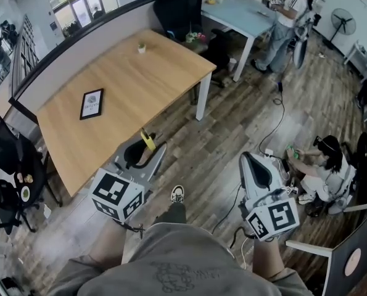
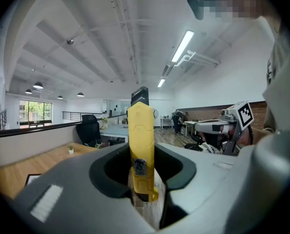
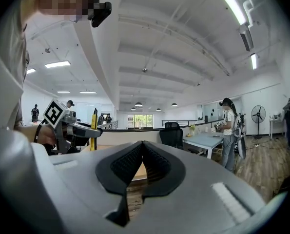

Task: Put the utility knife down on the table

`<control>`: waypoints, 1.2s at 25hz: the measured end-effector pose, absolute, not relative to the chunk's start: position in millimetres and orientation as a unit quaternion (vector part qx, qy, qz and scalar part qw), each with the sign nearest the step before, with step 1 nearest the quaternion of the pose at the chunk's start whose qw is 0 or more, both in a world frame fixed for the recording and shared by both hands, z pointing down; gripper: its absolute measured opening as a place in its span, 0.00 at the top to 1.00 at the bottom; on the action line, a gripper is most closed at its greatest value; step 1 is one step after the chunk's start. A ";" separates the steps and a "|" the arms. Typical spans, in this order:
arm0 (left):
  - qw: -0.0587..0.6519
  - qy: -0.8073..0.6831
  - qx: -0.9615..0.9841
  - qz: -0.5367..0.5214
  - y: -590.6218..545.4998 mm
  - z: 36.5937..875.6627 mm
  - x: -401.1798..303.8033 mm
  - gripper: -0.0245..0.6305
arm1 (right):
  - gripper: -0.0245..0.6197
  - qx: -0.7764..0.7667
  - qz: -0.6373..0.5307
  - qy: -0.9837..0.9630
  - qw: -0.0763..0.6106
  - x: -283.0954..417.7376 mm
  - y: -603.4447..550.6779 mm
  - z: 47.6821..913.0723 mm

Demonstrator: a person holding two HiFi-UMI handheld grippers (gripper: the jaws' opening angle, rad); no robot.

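Utility knife (image 2: 141, 145) in bright yellow plastic, long and flat, stands nearly upright. It has a dark tip at its upper end, a small dark label partway down its face and a black piece at its lower end. The left gripper (image 2: 144, 156) has it clamped: the jaws are partly apart, their pads pressing on the lower part of the handle, and most of the body rises above them. In the head view the knife (image 1: 147, 139) is held in the air just off the near edge of the wooden table (image 1: 134, 79), not resting on it, with the left gripper (image 1: 145, 148) pointing toward that edge. The right gripper (image 3: 140, 145) has its ribbed pads together with nothing between them. In the head view it (image 1: 250, 159) is over the plank floor (image 1: 220, 134), well apart from the table.
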State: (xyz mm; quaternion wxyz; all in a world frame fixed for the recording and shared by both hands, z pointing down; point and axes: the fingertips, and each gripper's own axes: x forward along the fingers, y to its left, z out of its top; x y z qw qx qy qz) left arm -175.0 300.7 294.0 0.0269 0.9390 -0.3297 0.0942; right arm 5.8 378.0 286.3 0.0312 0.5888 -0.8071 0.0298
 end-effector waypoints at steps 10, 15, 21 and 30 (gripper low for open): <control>0.035 -0.322 0.941 0.096 151.9 292.4 -184.4 0.78 | 0.95 0.592 0.034 -0.804 0.040 -6.0 220.1 280.6; 0.030 -0.325 0.940 0.099 99.2 293.5 -192.8 0.78 | 0.95 0.599 0.034 -0.799 0.039 -9.8 166.5 282.2; 0.033 -0.325 0.940 0.097 52.7 296.2 -186.8 0.78 | 0.95 0.602 0.043 -0.796 0.046 -2.6 117.9 292.9; 0.033 -0.344 0.933 0.100 -21.8 312.4 -159.7 0.78 | 0.95 0.587 0.049 -0.807 0.041 28.7 37.8 308.6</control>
